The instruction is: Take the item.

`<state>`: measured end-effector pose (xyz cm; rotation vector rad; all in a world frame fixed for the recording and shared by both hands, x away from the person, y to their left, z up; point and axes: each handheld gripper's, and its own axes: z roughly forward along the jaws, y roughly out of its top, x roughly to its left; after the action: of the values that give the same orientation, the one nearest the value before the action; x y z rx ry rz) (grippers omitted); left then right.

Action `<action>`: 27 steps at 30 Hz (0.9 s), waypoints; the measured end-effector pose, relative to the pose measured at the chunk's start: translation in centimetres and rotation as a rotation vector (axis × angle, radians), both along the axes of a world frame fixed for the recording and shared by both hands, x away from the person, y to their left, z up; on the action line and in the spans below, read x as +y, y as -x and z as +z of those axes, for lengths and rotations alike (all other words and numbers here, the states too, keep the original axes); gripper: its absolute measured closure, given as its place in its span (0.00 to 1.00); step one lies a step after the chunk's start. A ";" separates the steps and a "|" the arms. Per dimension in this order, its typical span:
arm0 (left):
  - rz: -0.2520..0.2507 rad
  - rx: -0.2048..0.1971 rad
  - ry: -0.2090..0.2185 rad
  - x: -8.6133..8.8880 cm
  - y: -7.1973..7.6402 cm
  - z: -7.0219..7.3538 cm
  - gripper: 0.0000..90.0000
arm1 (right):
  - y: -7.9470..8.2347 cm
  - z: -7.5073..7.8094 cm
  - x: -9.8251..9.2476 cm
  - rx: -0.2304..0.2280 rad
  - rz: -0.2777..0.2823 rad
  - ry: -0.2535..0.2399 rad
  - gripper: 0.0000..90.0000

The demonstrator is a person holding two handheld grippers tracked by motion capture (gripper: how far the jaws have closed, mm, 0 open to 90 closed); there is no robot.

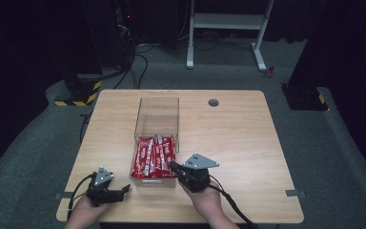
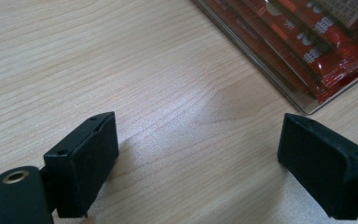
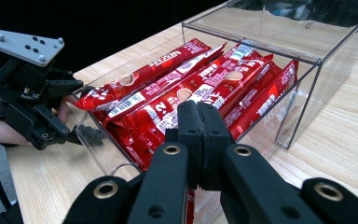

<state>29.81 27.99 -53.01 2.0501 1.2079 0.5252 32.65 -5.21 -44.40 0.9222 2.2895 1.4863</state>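
Note:
A clear plastic box [image 1: 157, 117] stands on the wooden table [image 1: 238, 138] with its drawer [image 1: 154, 180] pulled out toward me. Several red snack packets [image 1: 153, 155] lie lengthwise in the drawer. My right gripper [image 1: 173, 166] is at the drawer's near right corner. In the right gripper view its jaws [image 3: 199, 114] are pressed shut just above the packets [image 3: 168, 84]; I cannot tell whether anything is pinched between them. My left gripper [image 1: 124, 190] rests low on the table left of the drawer, open [image 2: 198, 158] over bare wood, with the packets [image 2: 317, 51] beyond its right jaw.
The box's hollow shell [image 3: 307, 60] rises behind the drawer. A round cable hole [image 1: 213, 102] sits at the table's far side. Bare wood spreads right of the box. A white desk frame [image 1: 226, 21] stands on the floor beyond the table.

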 end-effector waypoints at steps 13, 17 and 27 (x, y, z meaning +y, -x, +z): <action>-0.001 0.001 0.000 0.0 0.0 0.0 0.14 | -0.2 0.4 -0.8 -0.007 0.000 -0.022 1.00; -0.001 0.001 0.000 0.0 0.0 0.0 0.14 | -0.2 0.6 -1.0 -0.009 -0.002 -0.032 1.00; 0.000 0.001 0.000 0.0 0.0 0.0 0.14 | -0.4 1.2 -1.8 -0.023 -0.020 -0.048 1.00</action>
<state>29.81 27.99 -53.01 2.0504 1.2081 0.5240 33.04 -7.04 -43.20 0.9331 2.2307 1.5424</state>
